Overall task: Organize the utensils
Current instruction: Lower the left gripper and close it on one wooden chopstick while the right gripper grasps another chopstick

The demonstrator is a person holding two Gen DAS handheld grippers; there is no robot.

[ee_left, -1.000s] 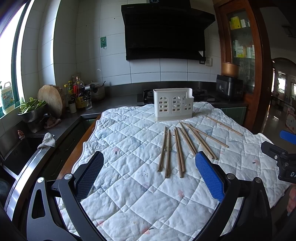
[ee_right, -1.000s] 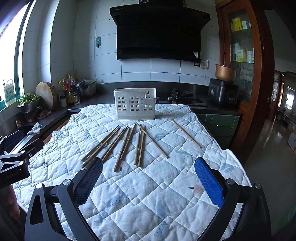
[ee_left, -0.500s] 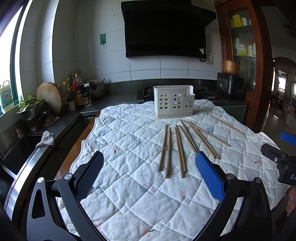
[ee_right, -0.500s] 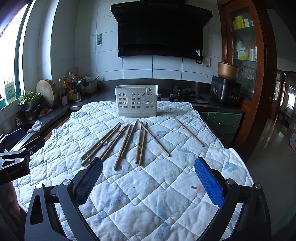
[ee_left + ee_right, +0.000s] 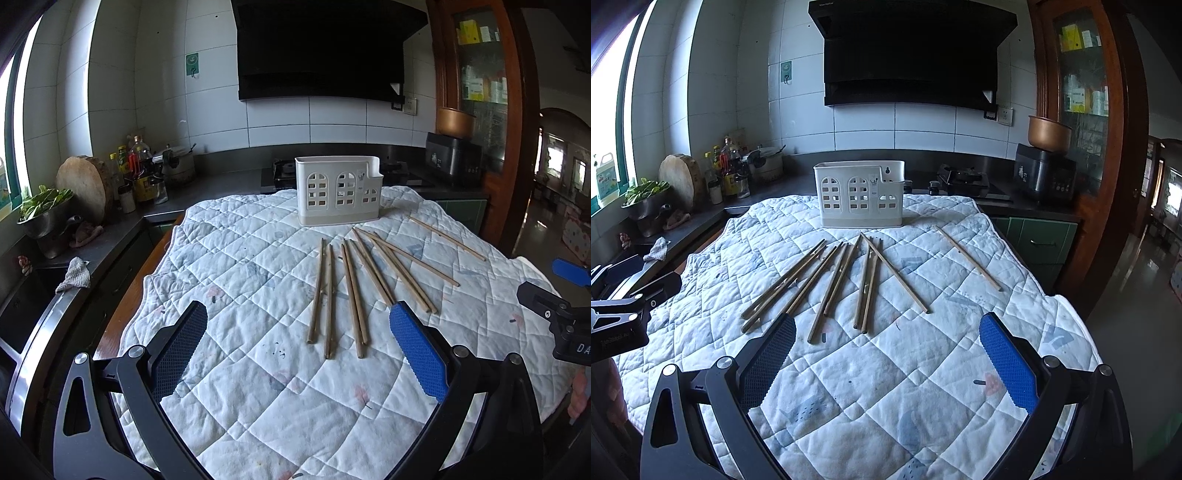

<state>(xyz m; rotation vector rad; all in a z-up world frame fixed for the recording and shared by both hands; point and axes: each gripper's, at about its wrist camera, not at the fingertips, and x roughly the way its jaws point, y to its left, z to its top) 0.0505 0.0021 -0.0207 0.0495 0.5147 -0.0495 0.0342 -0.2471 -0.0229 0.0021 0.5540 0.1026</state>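
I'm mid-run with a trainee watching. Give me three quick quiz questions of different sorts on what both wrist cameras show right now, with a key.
1. True or false: the white utensil caddy already holds chopsticks.
2. Multiple choice: the lone chopstick lying apart from the fanned group of chopsticks is on which side of it, by the person's own sides? A) left B) right C) behind the caddy
3. Fill in: the left gripper and right gripper both have their fingers spread ____ and hold nothing.

Key:
1. False; no chopstick shows above its rim, and they lie on the quilted cloth.
2. B
3. open
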